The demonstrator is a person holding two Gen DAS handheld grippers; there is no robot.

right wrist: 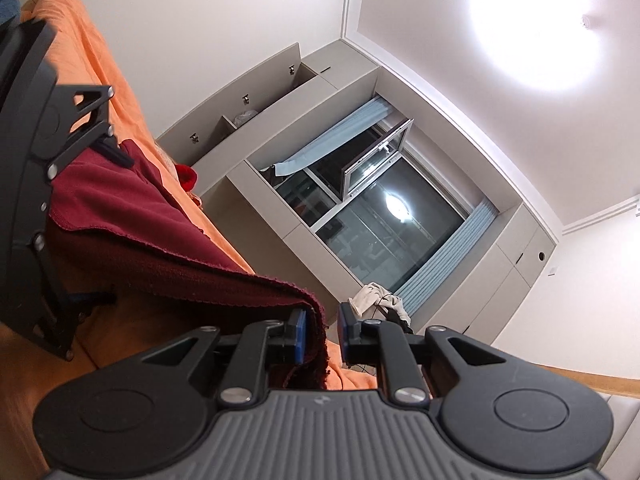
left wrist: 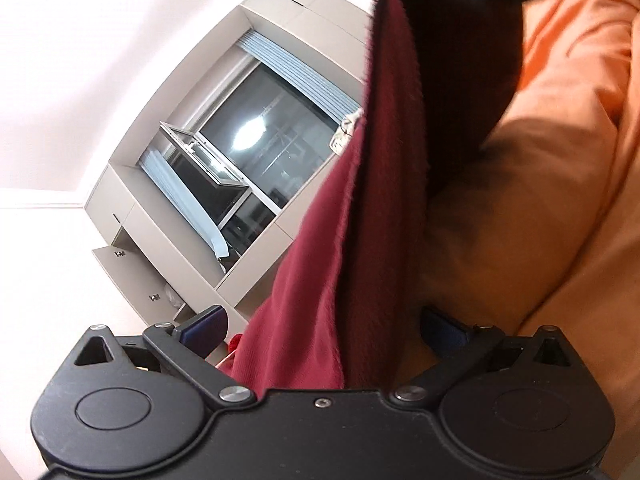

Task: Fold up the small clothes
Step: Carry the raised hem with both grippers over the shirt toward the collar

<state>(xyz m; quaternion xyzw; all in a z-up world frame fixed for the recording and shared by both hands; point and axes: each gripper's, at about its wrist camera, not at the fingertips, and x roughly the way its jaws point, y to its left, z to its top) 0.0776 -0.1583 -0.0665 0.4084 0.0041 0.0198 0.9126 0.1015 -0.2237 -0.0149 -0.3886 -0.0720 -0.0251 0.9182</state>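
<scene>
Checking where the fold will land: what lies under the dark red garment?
An orange bedsheet shows beside and beneath the dark red garment, continuing past its edges. Whatever sits directly under the cloth's middle is covered and cannot be seen.

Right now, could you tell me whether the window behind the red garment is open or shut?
Open. One sash of the window is swung out from the frame at an angle; the large pane beside it sits flush. The red garment does not cover it.

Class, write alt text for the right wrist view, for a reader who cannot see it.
A dark red garment stretches over an orange bedspread, its edge lying between the right tool's slightly parted blue pads. The left tool is at the left; a window fills the background.
</scene>
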